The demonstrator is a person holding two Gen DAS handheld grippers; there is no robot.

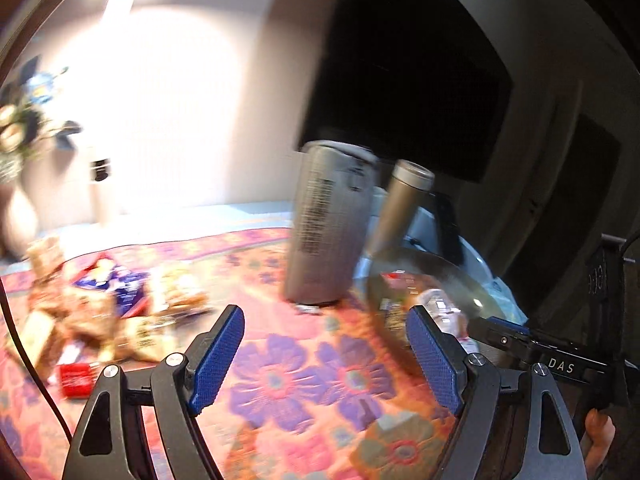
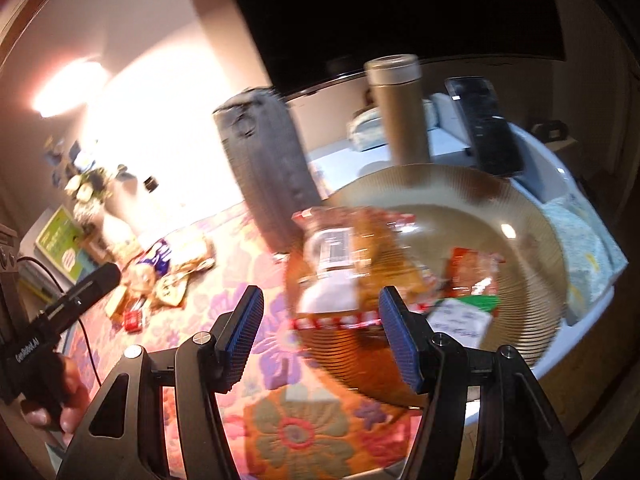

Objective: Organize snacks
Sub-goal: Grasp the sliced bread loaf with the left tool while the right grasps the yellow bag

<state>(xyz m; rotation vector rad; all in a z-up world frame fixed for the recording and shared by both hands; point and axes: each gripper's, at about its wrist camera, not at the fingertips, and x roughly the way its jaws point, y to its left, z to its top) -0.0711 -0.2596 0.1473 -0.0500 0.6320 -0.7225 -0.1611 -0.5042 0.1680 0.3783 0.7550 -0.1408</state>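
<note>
In the right wrist view my right gripper hangs open over the near rim of a ribbed gold plate. A clear orange-brown snack packet lies on that rim, its lower end between the blue pads but touching neither. A red packet and a green-and-white packet also lie in the plate. In the left wrist view my left gripper stands wide open and empty above the flowered cloth. The loose snack pile is ahead to its left, and the gold plate to its right.
A tall grey can and a gold bottle stand upright beside the plate. A black remote lies behind it. A vase of flowers and a green book sit at the far left. A dark screen fills the back.
</note>
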